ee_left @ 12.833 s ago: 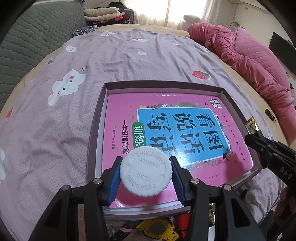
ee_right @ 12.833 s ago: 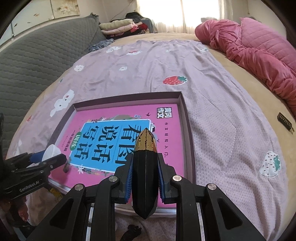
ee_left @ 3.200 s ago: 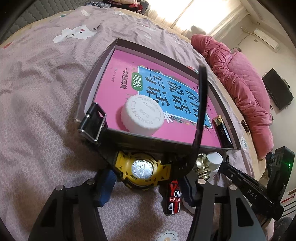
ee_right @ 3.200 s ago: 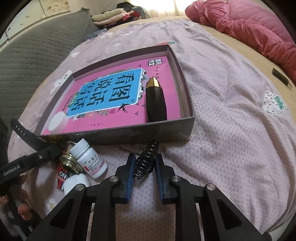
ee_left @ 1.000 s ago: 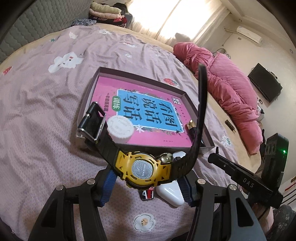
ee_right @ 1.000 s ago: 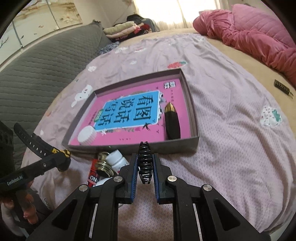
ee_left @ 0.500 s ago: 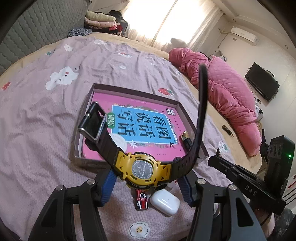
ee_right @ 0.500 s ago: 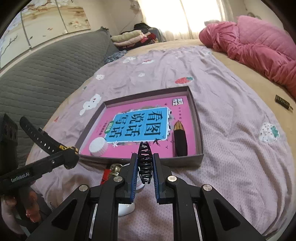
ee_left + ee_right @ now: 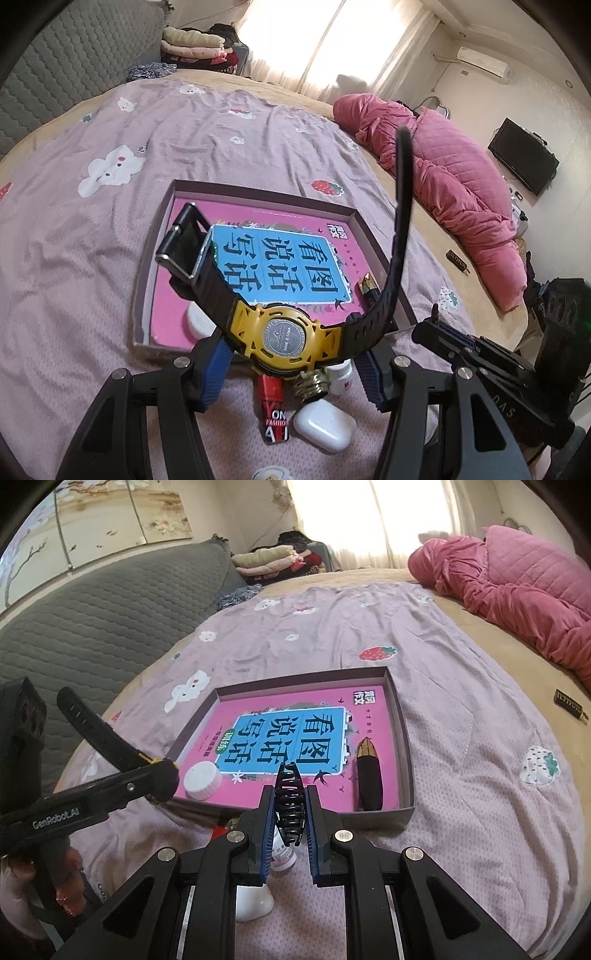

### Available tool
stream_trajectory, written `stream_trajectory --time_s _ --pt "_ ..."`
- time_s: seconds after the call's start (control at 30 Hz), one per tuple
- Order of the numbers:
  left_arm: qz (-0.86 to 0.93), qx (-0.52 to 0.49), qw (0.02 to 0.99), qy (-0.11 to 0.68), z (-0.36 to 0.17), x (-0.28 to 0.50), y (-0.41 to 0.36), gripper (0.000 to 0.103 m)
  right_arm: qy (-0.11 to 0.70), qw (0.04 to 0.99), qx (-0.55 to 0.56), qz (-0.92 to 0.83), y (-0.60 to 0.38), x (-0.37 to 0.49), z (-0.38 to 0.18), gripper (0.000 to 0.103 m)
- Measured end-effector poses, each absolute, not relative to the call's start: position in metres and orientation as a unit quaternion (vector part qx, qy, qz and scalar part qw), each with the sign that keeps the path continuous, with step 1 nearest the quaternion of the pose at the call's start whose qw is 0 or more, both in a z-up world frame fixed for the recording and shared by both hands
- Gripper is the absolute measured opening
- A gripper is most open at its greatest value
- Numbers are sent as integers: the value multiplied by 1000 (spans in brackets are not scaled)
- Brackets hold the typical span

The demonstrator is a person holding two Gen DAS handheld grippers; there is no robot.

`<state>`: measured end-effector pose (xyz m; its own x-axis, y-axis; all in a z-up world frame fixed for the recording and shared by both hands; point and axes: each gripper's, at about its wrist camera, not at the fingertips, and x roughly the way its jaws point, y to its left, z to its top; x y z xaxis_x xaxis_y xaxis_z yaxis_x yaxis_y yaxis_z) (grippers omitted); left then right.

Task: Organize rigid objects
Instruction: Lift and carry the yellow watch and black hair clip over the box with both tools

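Both loads lifted off the bed since before: left tongs (image 9: 291, 363) pinching watch (image 9: 284, 338), right tongs (image 9: 290, 836) pinching hair claw (image 9: 290, 801), clear of box (image 9: 404, 812) near wall for drop-in.

Both wrist views over tray (image 9: 255, 192)

A pink quilt (image 9: 524, 576) lies heaped on the bed beside folded clothes (image 9: 273, 563) and, apparently, a wall-mounted television (image 9: 522, 157).
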<state>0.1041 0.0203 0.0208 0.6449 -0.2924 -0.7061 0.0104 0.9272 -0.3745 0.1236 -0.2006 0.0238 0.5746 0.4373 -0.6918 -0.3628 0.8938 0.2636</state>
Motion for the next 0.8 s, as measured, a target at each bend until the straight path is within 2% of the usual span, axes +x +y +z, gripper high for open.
stream_trajectory --time_s 0.8 --pt "-84 -156 879 442 -3 141 0 60 410 884 28 222 -198 145 10 15"
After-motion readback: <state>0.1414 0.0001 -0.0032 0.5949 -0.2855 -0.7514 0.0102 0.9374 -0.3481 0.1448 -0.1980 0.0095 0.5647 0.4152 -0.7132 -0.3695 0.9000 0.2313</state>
